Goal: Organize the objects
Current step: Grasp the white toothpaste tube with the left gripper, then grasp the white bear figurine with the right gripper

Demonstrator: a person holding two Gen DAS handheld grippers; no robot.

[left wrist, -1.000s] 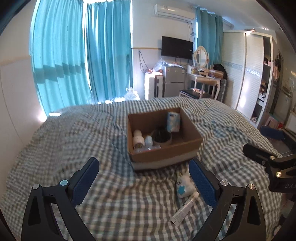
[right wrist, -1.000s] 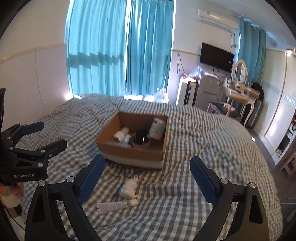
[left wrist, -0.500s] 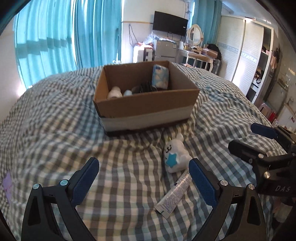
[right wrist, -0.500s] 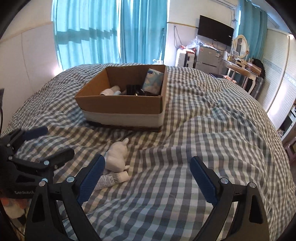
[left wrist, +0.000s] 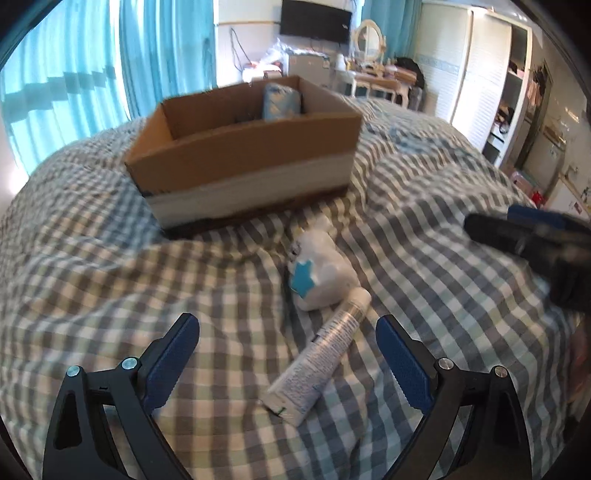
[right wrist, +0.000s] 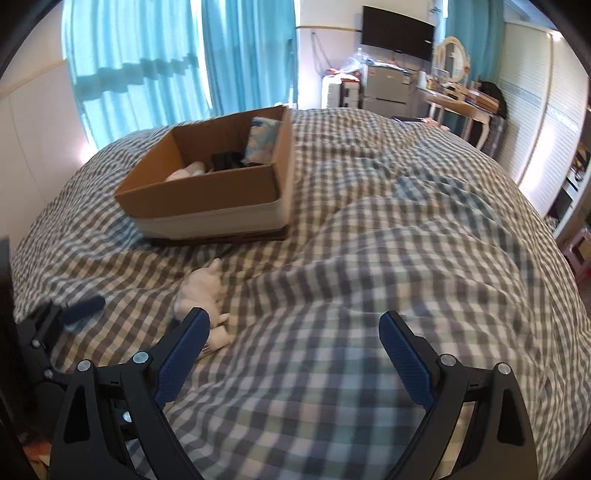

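A white tube point(left wrist: 319, 356) lies on the checked bedspread, its cap against a small white toy with a blue star point(left wrist: 317, 275). My left gripper point(left wrist: 288, 354) is open and low over the bed, the tube between its fingers. A cardboard box point(left wrist: 243, 155) stands behind, holding a blue packet point(left wrist: 280, 99) and other items. My right gripper point(right wrist: 293, 350) is open and empty above bare bedspread; the toy point(right wrist: 201, 291) sits by its left finger and the box point(right wrist: 210, 195) is further back.
The bedspread point(right wrist: 406, 240) is rumpled with folds to the right. Blue curtains point(right wrist: 147, 66), a television point(right wrist: 397, 33), a dressing table point(right wrist: 458, 99) and a white wardrobe point(left wrist: 476, 74) stand beyond the bed. Each gripper shows at the edge of the other's view.
Both grippers have dropped lower and moved closer to the bed. The tube now lies between the left gripper's fingers; the toy has come beside the right gripper's left finger.
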